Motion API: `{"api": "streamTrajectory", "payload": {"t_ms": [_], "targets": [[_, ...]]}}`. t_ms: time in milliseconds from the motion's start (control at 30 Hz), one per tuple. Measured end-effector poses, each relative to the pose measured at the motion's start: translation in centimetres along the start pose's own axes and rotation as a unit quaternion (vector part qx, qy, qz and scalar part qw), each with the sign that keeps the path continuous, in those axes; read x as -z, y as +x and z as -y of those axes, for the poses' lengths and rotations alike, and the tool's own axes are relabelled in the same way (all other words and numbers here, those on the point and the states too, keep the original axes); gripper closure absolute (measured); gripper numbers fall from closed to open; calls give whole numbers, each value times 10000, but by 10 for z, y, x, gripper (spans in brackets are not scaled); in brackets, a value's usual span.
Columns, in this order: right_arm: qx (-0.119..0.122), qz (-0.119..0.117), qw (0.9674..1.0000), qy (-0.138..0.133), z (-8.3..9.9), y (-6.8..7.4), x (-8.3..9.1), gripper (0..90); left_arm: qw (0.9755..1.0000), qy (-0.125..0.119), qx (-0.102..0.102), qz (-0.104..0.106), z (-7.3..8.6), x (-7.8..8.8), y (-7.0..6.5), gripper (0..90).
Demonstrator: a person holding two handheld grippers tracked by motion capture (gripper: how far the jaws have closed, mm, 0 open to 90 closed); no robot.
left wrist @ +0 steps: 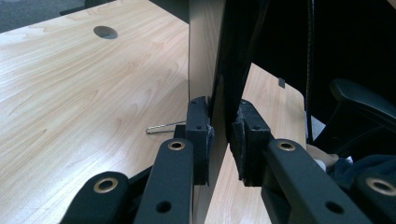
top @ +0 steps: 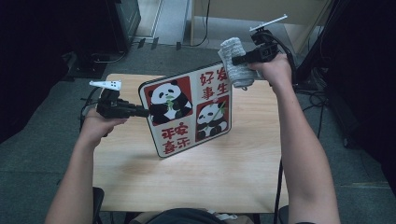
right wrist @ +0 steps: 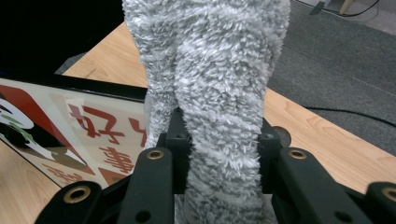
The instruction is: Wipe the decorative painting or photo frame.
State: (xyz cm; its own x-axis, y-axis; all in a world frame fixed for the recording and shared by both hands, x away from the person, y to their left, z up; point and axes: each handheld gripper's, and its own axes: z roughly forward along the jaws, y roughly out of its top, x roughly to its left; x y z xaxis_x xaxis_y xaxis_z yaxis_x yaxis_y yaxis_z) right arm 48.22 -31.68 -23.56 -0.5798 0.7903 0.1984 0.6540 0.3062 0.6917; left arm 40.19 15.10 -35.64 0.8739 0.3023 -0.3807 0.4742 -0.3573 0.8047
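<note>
High view, left tongs [top: 140, 111] clamping panda board [top: 187, 109], right tongs [top: 238, 59] gripping grey cloth [top: 233, 63]

Two bare forearms are seen rising from the bottom of the high view. The left gripper [top: 140, 111] and right gripper [top: 239, 59] are black, each topped by a white plate. In the gripper views, black jaw links are marked by brass-ringed rivets and dark holes, and block-shaped black pads [left wrist: 198, 135] are fitted

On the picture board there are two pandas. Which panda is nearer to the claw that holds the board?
The upper-left panda, on the red square. The left claw grips the panda board at the edge beside it; the other panda sits lower right.
</note>
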Motion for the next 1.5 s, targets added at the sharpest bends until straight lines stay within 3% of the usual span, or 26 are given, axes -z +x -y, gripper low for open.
{"api": "streamTrajectory", "payload": {"t_ms": [800, 1500], "targets": [[-169, -35, 9998, 111, 28, -16, -10, 692, 10000, -7, 19, 0, 0, 0, 0, 784], [-208, -65, 9994, 260, 52, -19, -26, 693, 10000, 7, 31, -16, 0, -1, 1, 784]]}}
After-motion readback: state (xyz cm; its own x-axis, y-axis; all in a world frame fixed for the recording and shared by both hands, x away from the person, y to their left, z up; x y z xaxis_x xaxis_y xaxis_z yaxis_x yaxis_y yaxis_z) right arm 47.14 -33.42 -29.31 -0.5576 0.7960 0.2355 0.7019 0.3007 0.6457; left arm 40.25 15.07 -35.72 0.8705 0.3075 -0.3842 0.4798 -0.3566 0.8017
